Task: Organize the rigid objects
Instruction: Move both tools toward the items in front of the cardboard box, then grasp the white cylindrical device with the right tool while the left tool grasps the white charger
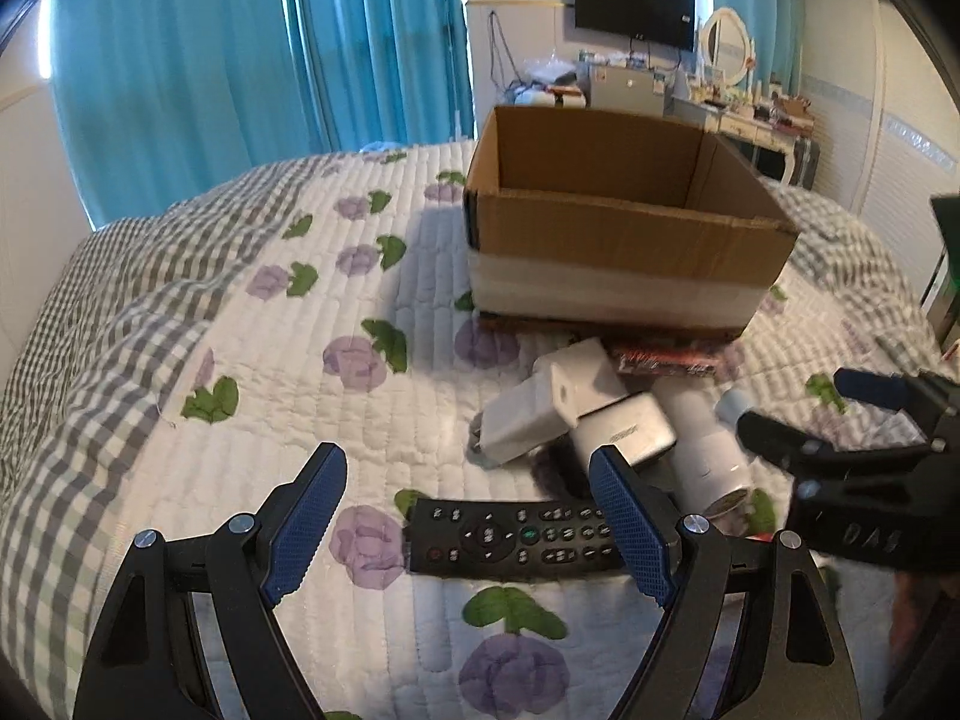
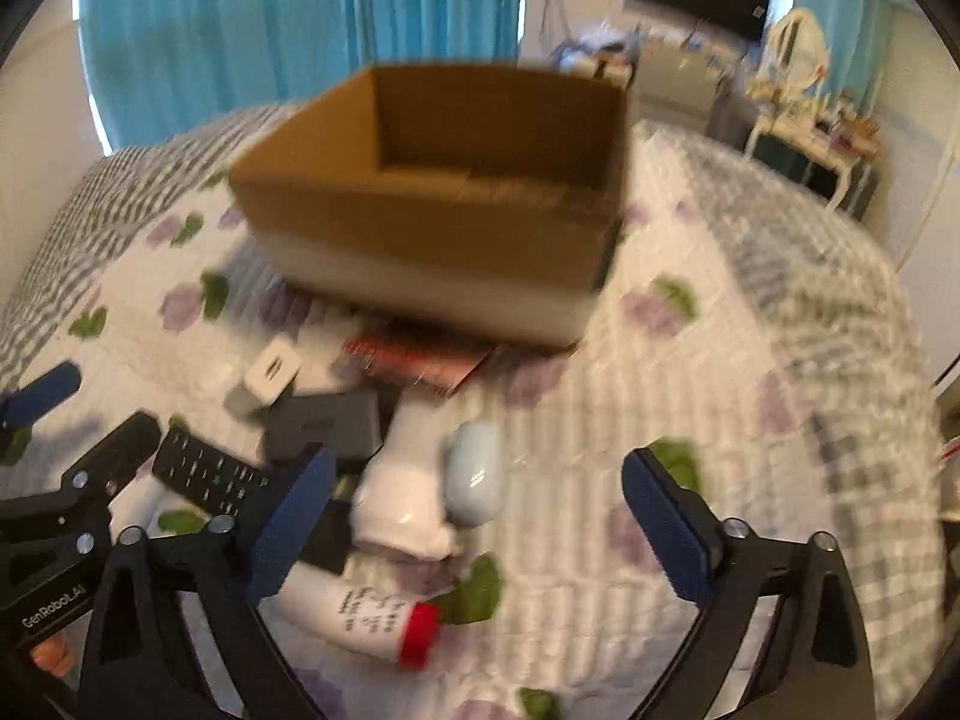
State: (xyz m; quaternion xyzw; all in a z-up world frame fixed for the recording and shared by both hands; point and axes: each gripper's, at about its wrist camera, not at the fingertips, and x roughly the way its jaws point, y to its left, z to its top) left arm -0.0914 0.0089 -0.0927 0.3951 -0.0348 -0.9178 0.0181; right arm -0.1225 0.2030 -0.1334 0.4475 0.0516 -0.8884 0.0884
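An open cardboard box (image 1: 624, 228) stands on the floral quilt; it also shows in the right wrist view (image 2: 432, 222). In front of it lies a pile: a black remote (image 1: 510, 537), a white charger (image 1: 540, 414), a silver power bank (image 1: 630, 432), a white cylinder (image 1: 708, 450) and a red packet (image 1: 666, 360). My left gripper (image 1: 468, 516) is open, just above the remote. My right gripper (image 2: 474, 516) is open over a pale blue mouse (image 2: 474, 474), a white bottle (image 2: 402, 498) and a red-capped tube (image 2: 366, 618). The right gripper also shows in the left wrist view (image 1: 804, 408).
The quilt (image 1: 240, 360) covers the bed. Blue curtains (image 1: 240, 60) hang behind. A cluttered dresser (image 1: 750, 114), a mirror and a wall screen (image 1: 633, 3) stand at the back right. The right wrist view is motion blurred.
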